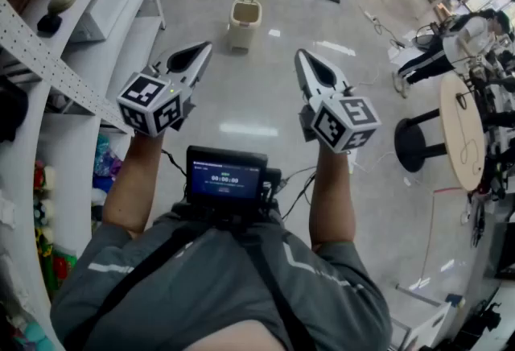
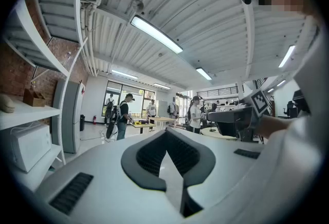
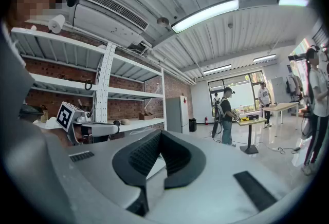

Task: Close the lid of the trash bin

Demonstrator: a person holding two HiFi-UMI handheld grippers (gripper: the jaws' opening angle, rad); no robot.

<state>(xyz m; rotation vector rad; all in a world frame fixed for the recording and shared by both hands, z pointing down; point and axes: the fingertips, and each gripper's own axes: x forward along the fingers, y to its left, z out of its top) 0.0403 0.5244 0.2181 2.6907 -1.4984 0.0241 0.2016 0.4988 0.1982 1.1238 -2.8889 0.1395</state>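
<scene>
The trash bin [image 1: 244, 22] is cream all over, lid included. The floor [image 1: 241, 100] is pale grey and glossy. The left gripper [image 1: 201, 51] and the right gripper [image 1: 301, 59] have light grey shells, with dark grey ribbed linings on the jaws. Each carries a white cube patterned with black square markers. The shelves [image 1: 121, 27] are white. The person's shirt [image 1: 201, 285] is grey with thin white stripes. The stool [image 1: 418, 140] is black, and the brick wall [image 3: 133, 105] is reddish brown.
</scene>
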